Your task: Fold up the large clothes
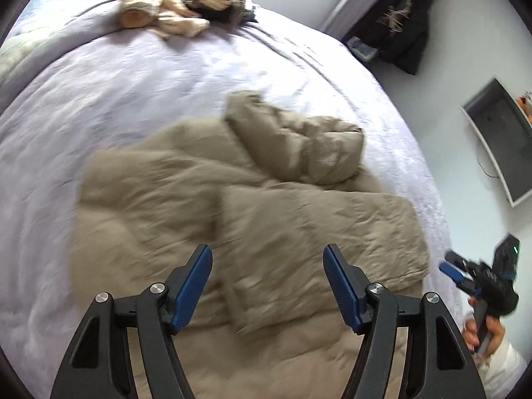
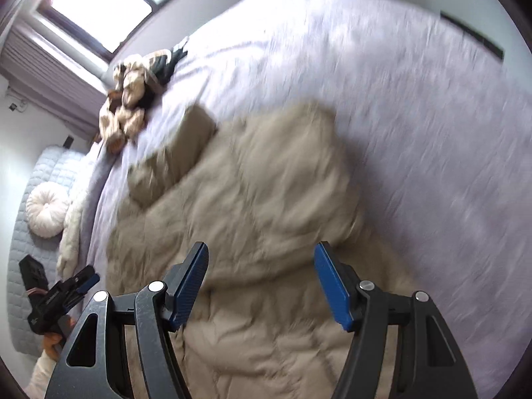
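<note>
- The left wrist view alone shows a dark garment [image 1: 404, 23] hanging on the wall beyond the bed's [image 1: 99, 99] far corner, and a white-framed panel [image 1: 498, 139] on the wall off the bed's side.
- Only the right wrist view shows the window [image 2: 99, 3] past the bed's [image 2: 399, 99] far end and a round white cushion [image 2: 46, 211] on a quilted seat beside the bed.
- Each view catches the other gripper off the bed's edge, in a hand [image 1: 482, 335].
- The beige puffer jacket [image 1: 232, 206] lies crumpled on the bed, one part bunched on top toward the far side.
- The left gripper [image 1: 267, 286] hangs above the jacket's near part, jaws spread, nothing between them.
- The right gripper [image 2: 261, 284] likewise stands released over the jacket [image 2: 249, 199], empty.
- Bare bedspread surrounds the jacket on the far side; a heap of tan clothes [image 1: 179, 3] sits near the bed's far edge, well apart from the jacket.
</note>
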`<state>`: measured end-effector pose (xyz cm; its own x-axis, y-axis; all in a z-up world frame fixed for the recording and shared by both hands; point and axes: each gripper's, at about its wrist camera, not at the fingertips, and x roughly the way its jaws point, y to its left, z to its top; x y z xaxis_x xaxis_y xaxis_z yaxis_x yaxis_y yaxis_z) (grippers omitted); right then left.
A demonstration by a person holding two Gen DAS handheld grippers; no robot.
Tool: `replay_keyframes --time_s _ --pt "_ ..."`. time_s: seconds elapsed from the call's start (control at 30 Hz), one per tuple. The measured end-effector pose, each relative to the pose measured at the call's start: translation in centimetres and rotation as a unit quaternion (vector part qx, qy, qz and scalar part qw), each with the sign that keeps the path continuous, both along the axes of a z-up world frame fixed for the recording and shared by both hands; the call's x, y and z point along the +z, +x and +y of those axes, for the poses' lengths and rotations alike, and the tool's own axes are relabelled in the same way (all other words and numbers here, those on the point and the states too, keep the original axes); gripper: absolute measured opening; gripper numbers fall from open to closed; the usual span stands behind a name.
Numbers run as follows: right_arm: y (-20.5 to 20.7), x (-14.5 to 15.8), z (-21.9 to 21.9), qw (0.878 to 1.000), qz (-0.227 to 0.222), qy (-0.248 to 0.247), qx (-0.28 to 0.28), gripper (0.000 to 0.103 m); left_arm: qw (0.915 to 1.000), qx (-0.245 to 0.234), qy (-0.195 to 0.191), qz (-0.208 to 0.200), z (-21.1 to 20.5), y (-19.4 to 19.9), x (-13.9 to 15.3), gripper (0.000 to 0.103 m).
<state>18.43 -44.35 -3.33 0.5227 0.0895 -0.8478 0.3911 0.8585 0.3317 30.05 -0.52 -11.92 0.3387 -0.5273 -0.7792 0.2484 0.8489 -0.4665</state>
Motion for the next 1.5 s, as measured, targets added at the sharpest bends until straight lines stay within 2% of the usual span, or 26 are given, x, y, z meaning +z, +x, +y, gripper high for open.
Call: replay_keyframes --time_s 0.1,0.17,0.3,0.33,0.37,0.4,0.43,0.5,0.53,0.6,0.63,0.67,0.73,0.77,0.83,0.93,1.0,1.07,1.17,1.23,1.33,1.5 --pt "2.0 0.1 -3.4 0.999 -0.001 0.014 -0.035 0.07 0.9998 -0.016 -0.01 0.005 -2.9 1.2 -0.9 0.07" --pt "3.3 -1.3 -6.5 0.996 0.003 0.051 -0.075 0.07 0.9997 -0.02 -0.006 0.011 -4.0 1.7 -2.0 0.07" --pt "5.1 -5.3 -10.5 0.98 0.005 0.153 -0.124 0.069 0.9989 -0.012 0.033 0.03 -4.3 2.3 -5.1 0.07" --pt "5.5 -6.6 -11.2 0.972 0.006 0.189 -0.137 0.061 0.9987 -0.009 0.037 0.034 -4.0 2.3 -5.7 0.07" --pt "5.8 -7.4 -11.4 0.965 0.002 0.22 -0.14 0.032 0.9984 -0.005 0.042 0.039 -3.6 2.4 -6.2 0.07" --pt "6.1 -8.2 -11.3 0.958 -0.006 0.253 -0.135 0.02 0.9983 -0.003 0.043 0.04 -3.6 2.4 -6.6 0.07" --pt "6.6 -8.2 -10.7 0.957 -0.014 0.266 -0.117 0.019 0.9982 -0.003 0.044 0.042 -3.4 2.3 -6.9 0.07" --pt "7.9 -7.0 -9.1 0.975 -0.019 0.213 -0.061 0.017 0.9979 -0.008 0.049 0.041 -3.6 2.3 -7.3 0.07" --pt "8.6 -6.5 -8.2 0.986 -0.008 0.162 -0.032 0.017 0.9978 -0.012 0.052 0.04 -3.8 2.3 -7.5 0.07" --pt "9.4 -6.9 -7.6 0.995 0.026 0.091 -0.009 0.017 0.9974 -0.022 0.058 0.036 -4.7 2.4 -7.8 0.07" --pt "9.8 -7.6 -7.4 0.998 0.05 0.044 -0.003 0.018 0.9972 -0.024 0.062 0.034 -5.0 2.4 -8.0 0.07" --pt "10.0 -8.2 -7.4 0.998 0.063 0.019 0.001 0.02 0.9969 -0.023 0.068 0.033 -5.3 2.3 -8.1 0.07" --pt "10.0 -8.7 -7.5 0.997 0.072 -0.001 -0.004 0.031 0.9965 -0.023 0.074 0.031 -5.5 2.3 -8.1 0.07" --pt "9.7 -8.4 -7.5 0.997 0.071 -0.005 -0.018 0.032 0.9965 -0.023 0.074 0.031 -5.5 2.2 -8.0 0.07" --pt "8.9 -6.9 -7.2 0.997 0.065 -0.025 -0.035 0.032 0.9966 -0.024 0.072 0.032 -5.4 2.4 -8.1 0.07" --pt "7.2 -3.6 -5.5 0.996 0.043 -0.08 -0.02 0.032 0.9966 -0.024 0.072 0.034 -5.4 2.5 -8.1 0.07" --pt "6.1 -1.9 -3.5 0.995 0.026 -0.097 0.005 0.025 0.9964 -0.025 0.074 0.032 -5.5 2.5 -8.2 0.07" --pt "4.8 -1.3 -1.5 0.993 0.023 -0.105 0.042 0.023 0.9963 -0.025 0.077 0.029 -5.2 2.3 -8.1 0.07" --pt "3.3 -3.8 -0.6 0.987 0.065 -0.123 0.078 0.02 0.9959 -0.03 0.082 0.022 -5.5 2.1 -8.2 0.07" --pt "3.2 -6.1 -1.0 0.986 0.089 -0.117 0.074 0.015 0.9952 -0.037 0.09 0.016 -5.8 2.1 -8.4 0.071" --pt "3.0 -7.7 -1.8 0.989 0.087 -0.098 0.06 0.015 0.9935 -0.041 0.106 0.007 -6.2 2.0 -8.5 0.071" --pt "3.6 -7.0 -1.4 0.988 0.093 -0.105 0.059 0.015 0.9919 -0.023 0.125 0.008 -6.1 1.6 -6.9 0.071"
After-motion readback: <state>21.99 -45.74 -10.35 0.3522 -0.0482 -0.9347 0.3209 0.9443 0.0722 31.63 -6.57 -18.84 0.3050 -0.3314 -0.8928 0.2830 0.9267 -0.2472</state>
